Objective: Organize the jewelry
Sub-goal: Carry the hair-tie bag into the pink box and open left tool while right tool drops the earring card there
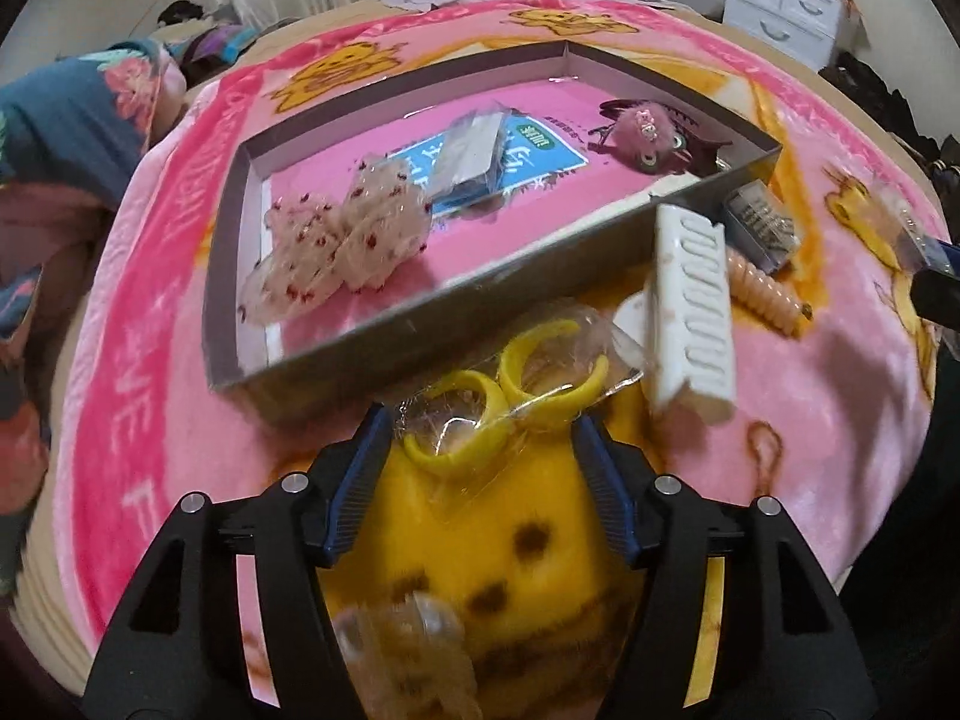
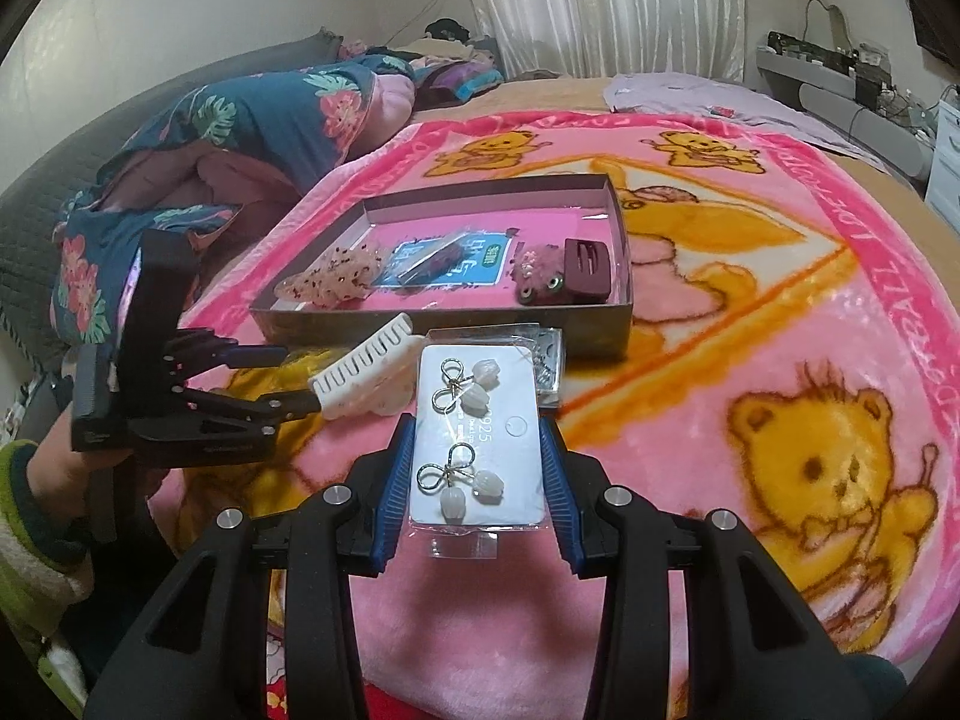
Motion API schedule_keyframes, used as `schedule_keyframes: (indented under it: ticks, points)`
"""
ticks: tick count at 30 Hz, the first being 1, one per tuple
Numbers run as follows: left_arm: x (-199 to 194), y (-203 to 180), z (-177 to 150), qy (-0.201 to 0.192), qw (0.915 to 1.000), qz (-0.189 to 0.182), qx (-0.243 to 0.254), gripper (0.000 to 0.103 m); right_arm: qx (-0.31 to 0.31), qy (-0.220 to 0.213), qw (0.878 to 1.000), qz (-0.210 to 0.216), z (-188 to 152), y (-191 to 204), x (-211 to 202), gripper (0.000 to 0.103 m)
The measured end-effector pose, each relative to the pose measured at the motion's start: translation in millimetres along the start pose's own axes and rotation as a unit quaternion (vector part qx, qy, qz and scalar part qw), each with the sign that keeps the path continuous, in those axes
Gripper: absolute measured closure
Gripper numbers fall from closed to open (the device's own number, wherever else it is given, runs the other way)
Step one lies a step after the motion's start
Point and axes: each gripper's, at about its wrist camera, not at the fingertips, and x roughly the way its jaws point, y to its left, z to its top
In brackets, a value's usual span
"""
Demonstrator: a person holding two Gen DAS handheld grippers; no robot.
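Note:
A shallow grey box (image 1: 414, 324) (image 2: 444, 327) lies on the pink bear blanket. In it are speckled hair scrunchies (image 1: 336, 240), a blue packet (image 1: 480, 162) and a fuzzy pink clip (image 1: 645, 132). My left gripper (image 1: 480, 426) is open around a clear bag of yellow rings (image 1: 522, 384) just before the box's near wall. My right gripper (image 2: 477, 450) is shut on a white earring card (image 2: 477, 450) in a clear sleeve, held above the blanket near the box. The left gripper (image 2: 300, 378) shows in the right wrist view beside a white hair claw (image 2: 366, 381) (image 1: 690, 324).
A peach spiral hair tie (image 1: 762, 294) and a small clear packet (image 1: 759, 228) lie right of the box. Another packet (image 2: 549, 366) lies behind the card. Folded floral bedding (image 2: 228, 138) is at the left. A white drawer unit (image 1: 786, 0) stands beyond the bed.

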Motion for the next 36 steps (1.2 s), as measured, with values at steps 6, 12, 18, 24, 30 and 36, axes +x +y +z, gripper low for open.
schedule_keyframes:
  ticks: [6, 12, 18, 24, 30, 36]
  points:
    - [-5, 1, 2, -0.001, 1.0000, 0.000, 0.003, 0.071, 0.009, -0.010, 1.000, 0.000, 6, -6, -3, 0.064]
    - [-29, 9, 3, -0.020, 0.9990, -0.027, -0.028, 0.074, 0.010, -0.022, 1.000, 0.002, 20, -12, -7, 0.064]
    - [-61, 17, 16, -0.055, 0.9970, -0.037, -0.039, 0.074, 0.005, -0.041, 0.999, -0.003, 43, -15, -15, 0.064]
    - [-84, 26, 43, -0.093, 0.9934, -0.037, -0.055, 0.074, -0.002, -0.058, 0.998, -0.004, 65, -16, -18, 0.064]
    - [-89, 26, 69, -0.114, 0.9906, -0.043, -0.061, 0.074, -0.015, -0.075, 0.997, 0.003, 89, -13, -20, 0.064]
    - [-86, 26, 90, -0.126, 0.9877, -0.058, -0.072, 0.074, -0.016, -0.100, 0.995, 0.008, 115, -13, -23, 0.064]
